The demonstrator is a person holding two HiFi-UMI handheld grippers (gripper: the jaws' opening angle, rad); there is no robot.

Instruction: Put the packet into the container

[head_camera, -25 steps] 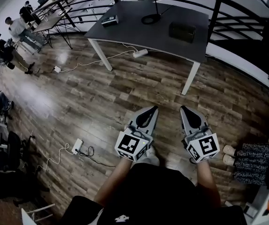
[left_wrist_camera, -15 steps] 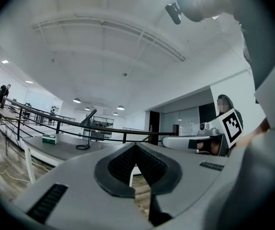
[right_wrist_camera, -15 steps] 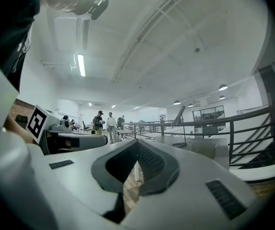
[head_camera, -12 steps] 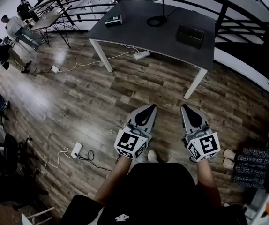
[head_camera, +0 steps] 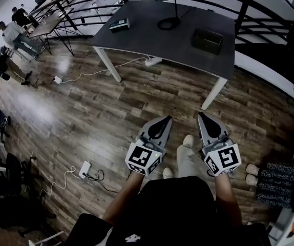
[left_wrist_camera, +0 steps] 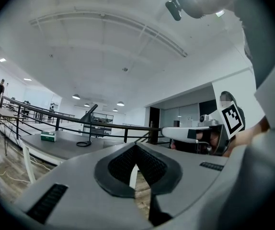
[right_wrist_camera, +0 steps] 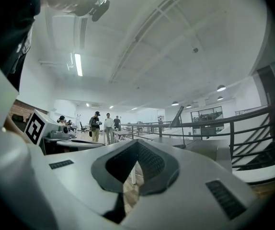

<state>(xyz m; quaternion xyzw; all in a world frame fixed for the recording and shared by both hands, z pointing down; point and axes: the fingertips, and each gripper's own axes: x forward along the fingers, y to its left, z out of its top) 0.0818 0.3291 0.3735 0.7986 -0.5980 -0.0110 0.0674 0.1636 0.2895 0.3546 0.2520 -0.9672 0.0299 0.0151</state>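
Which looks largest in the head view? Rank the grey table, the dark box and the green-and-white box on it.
1. grey table
2. dark box
3. green-and-white box; it lies slightly farther off, so real sizes may be closer.

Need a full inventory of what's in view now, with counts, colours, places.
table: one, dark grey top, white legs, ahead
small box: one, green and white, table's far left corner
desk lamp: one, black, table's middle rear
case: one, dark, table's right side
power strips: two, white, on the floor, one under the table, one at left
people: several, far left, by other tables
left gripper: one, grey, shut, empty, over the floor
right gripper: one, grey, shut, empty, beside it
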